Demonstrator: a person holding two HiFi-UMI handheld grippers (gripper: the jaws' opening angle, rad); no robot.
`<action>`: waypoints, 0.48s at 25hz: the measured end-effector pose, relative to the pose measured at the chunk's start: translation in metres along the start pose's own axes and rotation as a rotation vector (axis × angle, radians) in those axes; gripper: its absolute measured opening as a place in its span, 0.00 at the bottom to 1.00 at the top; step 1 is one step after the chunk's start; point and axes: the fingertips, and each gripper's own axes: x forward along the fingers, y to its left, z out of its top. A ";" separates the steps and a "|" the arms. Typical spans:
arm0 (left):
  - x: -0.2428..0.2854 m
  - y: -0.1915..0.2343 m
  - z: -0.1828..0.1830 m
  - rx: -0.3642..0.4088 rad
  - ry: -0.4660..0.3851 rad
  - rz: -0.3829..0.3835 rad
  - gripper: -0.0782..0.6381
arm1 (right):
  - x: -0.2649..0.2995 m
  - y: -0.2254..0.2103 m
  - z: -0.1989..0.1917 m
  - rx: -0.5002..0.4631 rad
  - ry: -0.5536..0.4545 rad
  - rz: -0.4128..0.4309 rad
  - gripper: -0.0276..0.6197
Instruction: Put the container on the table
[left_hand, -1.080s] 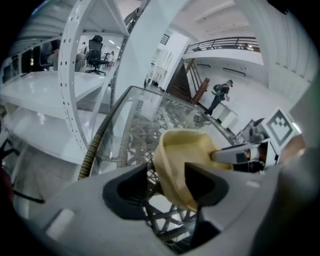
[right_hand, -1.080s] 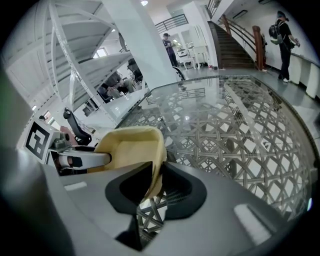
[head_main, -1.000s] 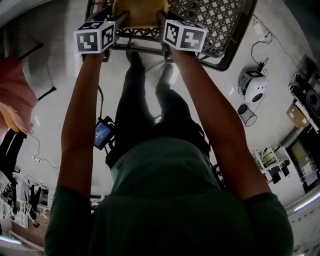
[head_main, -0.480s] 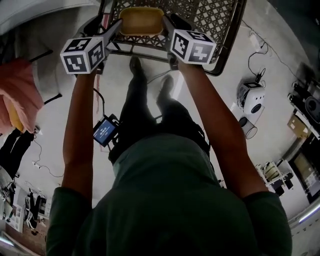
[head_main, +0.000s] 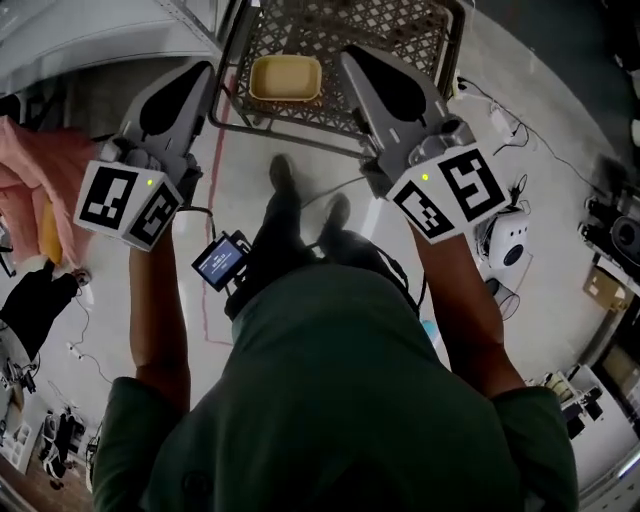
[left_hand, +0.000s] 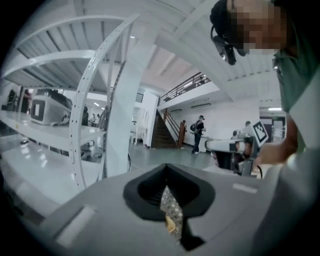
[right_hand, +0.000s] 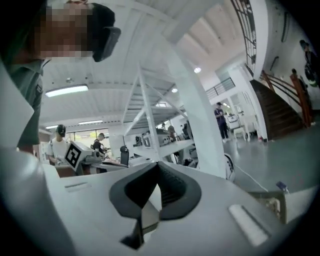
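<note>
Jaws of the left gripper (head_main: 198, 70) and right gripper (head_main: 352, 55) are closed and empty. Unopened, they would likely just shove the shallow yellow plastic container (head_main: 285, 78) around its black wire-mesh cart (head_main: 400, 35).

Container (head_main: 285, 78) beyond the fingers (head_main: 385, 85): yellow plastic, smooth, faint sheen. Cart (head_main: 400, 25) holding it: dark metal lattice, matt. Floor (head_main: 570, 180) below the fingers: pale, polished, glossy. Left gripper (head_main: 205, 68) and right gripper (head_main: 350, 52): grey matt plastic shells; pads (right_hand: 172, 192) black, ribbed. Cloth (head_main: 30, 180) left of the fingers: pink, soft, matt.
</note>
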 end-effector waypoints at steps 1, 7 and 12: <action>-0.013 -0.010 0.015 0.019 -0.019 -0.003 0.11 | -0.011 0.017 0.018 -0.042 -0.019 0.023 0.05; -0.071 -0.060 0.088 0.138 -0.108 0.004 0.11 | -0.074 0.084 0.097 -0.142 -0.135 0.111 0.05; -0.109 -0.120 0.133 0.189 -0.176 0.003 0.11 | -0.138 0.111 0.134 -0.181 -0.191 0.138 0.05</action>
